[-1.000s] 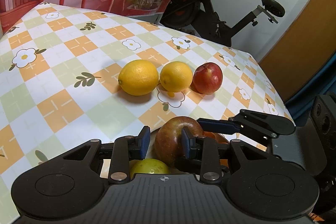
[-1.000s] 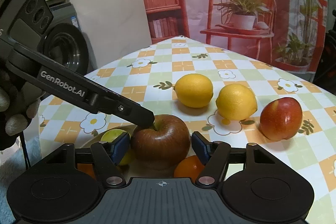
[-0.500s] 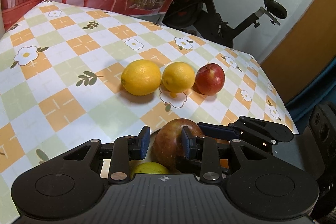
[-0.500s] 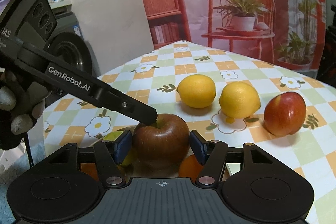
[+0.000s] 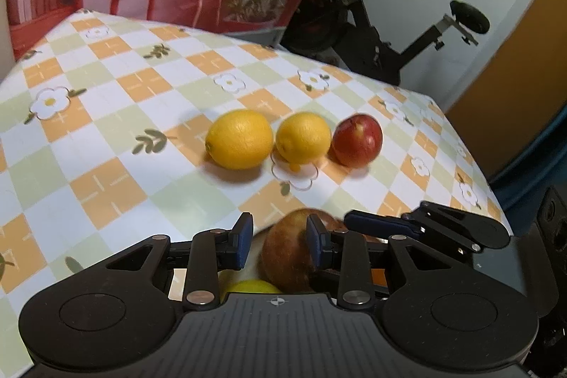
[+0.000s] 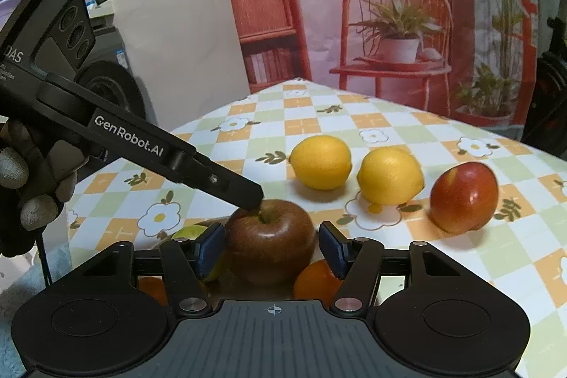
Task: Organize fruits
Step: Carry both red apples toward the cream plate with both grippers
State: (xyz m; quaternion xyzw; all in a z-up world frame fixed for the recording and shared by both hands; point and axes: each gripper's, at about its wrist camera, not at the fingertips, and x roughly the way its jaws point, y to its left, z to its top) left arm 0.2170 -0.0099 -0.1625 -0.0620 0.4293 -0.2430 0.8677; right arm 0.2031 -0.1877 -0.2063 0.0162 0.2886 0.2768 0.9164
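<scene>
A dark red apple (image 6: 271,243) sits between the pads of my right gripper (image 6: 273,240), which is shut on it at its sides. My left gripper (image 6: 253,201) comes in from the left, shut, with its tip resting on the apple's top by the stem. In the left wrist view the same apple (image 5: 283,254) lies just below my left gripper (image 5: 278,232), and a finger (image 5: 372,224) of the right gripper reaches it from the right. Beyond, two lemons (image 6: 320,162) (image 6: 389,176) and a red apple (image 6: 464,197) lie in a row on the checked tablecloth (image 6: 389,126).
A green fruit (image 6: 193,232) and oranges (image 6: 312,282) lie right under the held apple, partly hidden by the gripper. A gloved hand (image 6: 24,186) holds the left gripper. An exercise bike (image 5: 382,34) stands past the table's far edge. The table's right edge (image 5: 496,201) is close.
</scene>
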